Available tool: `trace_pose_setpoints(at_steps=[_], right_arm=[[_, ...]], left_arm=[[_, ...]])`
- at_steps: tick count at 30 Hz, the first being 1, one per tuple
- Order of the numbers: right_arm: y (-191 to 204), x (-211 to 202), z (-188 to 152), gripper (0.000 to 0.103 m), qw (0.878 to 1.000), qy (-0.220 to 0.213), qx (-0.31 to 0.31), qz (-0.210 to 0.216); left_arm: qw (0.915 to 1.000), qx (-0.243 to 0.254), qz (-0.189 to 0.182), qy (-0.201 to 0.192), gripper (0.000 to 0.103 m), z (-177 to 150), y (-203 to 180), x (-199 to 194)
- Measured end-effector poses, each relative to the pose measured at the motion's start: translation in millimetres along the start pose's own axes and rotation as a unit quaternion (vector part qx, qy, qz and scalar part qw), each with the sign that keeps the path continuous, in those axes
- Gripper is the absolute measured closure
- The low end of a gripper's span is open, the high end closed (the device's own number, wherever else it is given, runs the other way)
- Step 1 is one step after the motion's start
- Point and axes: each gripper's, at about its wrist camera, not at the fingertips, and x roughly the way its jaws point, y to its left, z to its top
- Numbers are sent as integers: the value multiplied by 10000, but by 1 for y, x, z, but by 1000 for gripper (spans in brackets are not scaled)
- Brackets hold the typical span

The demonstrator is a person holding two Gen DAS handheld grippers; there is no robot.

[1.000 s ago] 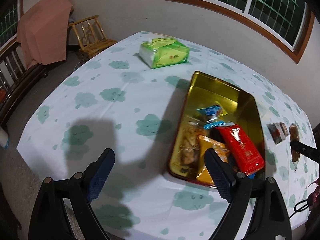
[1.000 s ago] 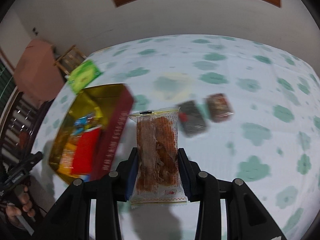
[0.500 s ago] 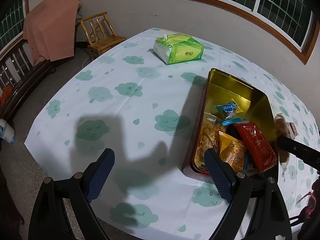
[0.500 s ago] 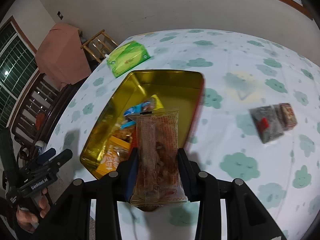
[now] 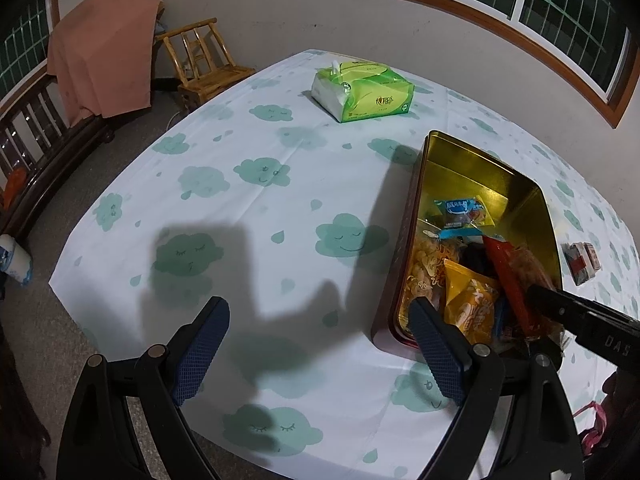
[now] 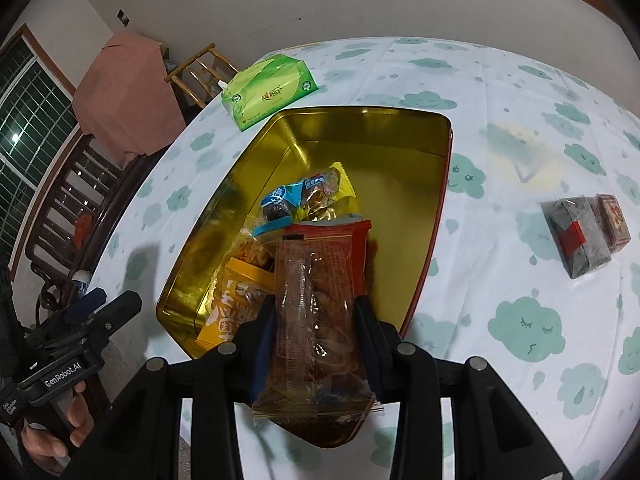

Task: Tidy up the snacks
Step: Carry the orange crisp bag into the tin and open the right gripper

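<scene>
A gold tin (image 6: 368,128) with a dark red outside (image 5: 394,272) sits on the cloud-print tablecloth. It holds a red packet (image 6: 340,236), a yellow packet (image 5: 470,304), a blue-wrapped sweet (image 6: 288,196) and other snacks. My right gripper (image 6: 316,316) is shut on a clear packet of brown biscuits (image 6: 316,320), low over the tin's near end. It shows in the left wrist view (image 5: 576,316) at the right. My left gripper (image 5: 316,340) is open and empty, above the table left of the tin.
A green tissue pack (image 5: 362,90) lies at the far side of the table. Two small packets (image 6: 586,232) lie on the cloth right of the tin. A wooden chair (image 5: 200,64) and a bench with a pink cloth (image 5: 104,44) stand beyond the table.
My right gripper has carried the biscuit packet from the cloth over to the tin and lowered it onto the red packet. My left gripper has drifted back and left.
</scene>
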Motion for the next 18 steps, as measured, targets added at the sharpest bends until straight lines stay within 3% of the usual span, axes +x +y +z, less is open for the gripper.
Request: trace_pose_setpoints(at_steps=[18], right_arm=[[14, 10, -6, 63, 9994, 101, -266, 220]], left_arm=[[10000, 34, -16, 1, 14, 0, -6, -1]])
